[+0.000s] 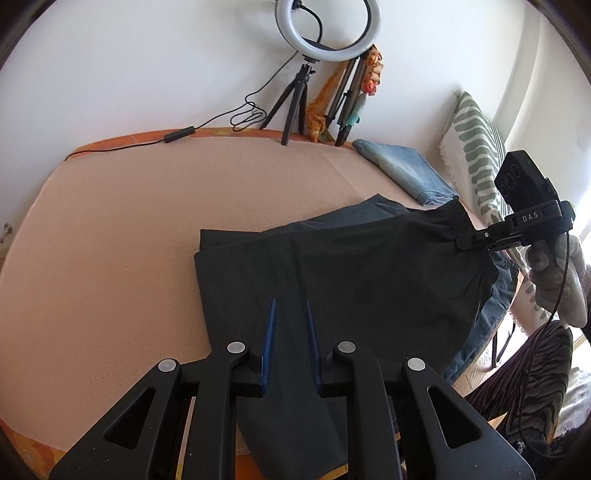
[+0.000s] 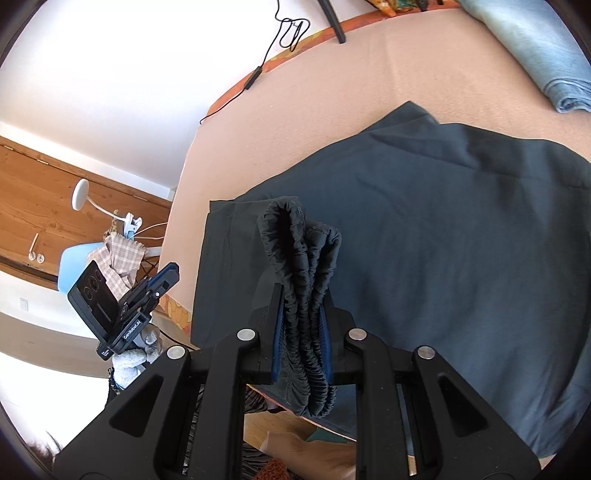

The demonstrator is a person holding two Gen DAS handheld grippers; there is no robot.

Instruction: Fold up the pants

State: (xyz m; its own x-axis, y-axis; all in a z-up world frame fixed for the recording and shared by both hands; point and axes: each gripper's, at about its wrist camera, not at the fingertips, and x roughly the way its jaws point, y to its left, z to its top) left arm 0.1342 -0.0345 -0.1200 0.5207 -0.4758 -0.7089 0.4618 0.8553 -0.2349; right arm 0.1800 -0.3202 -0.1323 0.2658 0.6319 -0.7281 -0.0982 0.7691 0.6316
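Dark grey pants (image 1: 369, 266) lie partly folded on the pink padded surface (image 1: 129, 221), one side hanging over its right edge. My right gripper (image 1: 463, 242), in a gloved hand (image 1: 554, 273), is shut on the gathered elastic waistband and lifts it off the surface. In the right wrist view the bunched waistband (image 2: 303, 258) is squeezed between the blue pads of that right gripper (image 2: 301, 295), above the spread pants (image 2: 443, 221). My left gripper (image 1: 291, 302) hovers over the pants' near part, open by a narrow gap with nothing between its pads. The left gripper (image 2: 168, 273) also shows beside the surface's edge.
Folded blue jeans (image 1: 402, 166) lie at the far right, next to a striped cushion (image 1: 476, 147). A ring light (image 1: 328, 29) on a small tripod and a cable (image 1: 177, 134) stand along the back edge by the wall. The left half of the surface is bare.
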